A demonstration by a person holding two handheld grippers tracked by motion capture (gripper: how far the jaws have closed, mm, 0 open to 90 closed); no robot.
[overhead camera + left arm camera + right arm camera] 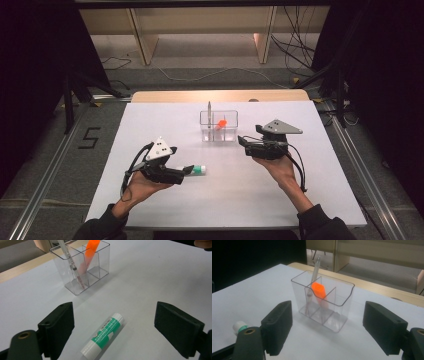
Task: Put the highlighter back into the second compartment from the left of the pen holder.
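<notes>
Though its green label is unreadable, glue stick [106, 334] lies between wide left tool [113, 331] | right tool [332, 328] wide.

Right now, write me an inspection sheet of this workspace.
Surface: white table top, flat, on a wooden table edge at the far side.
Job's things: glue stick lying on its side between the left gripper's fingers, untouched; clear organizer upright, holding a pen and an orange marker in separate compartments.
Clutter: nothing seen.
Grippers: left gripper open around the glue stick; right gripper open, facing the organizer.
Cables: one trails from each gripper; more on the floor.
Surroundings: wooden shelving, dark sides.
</notes>
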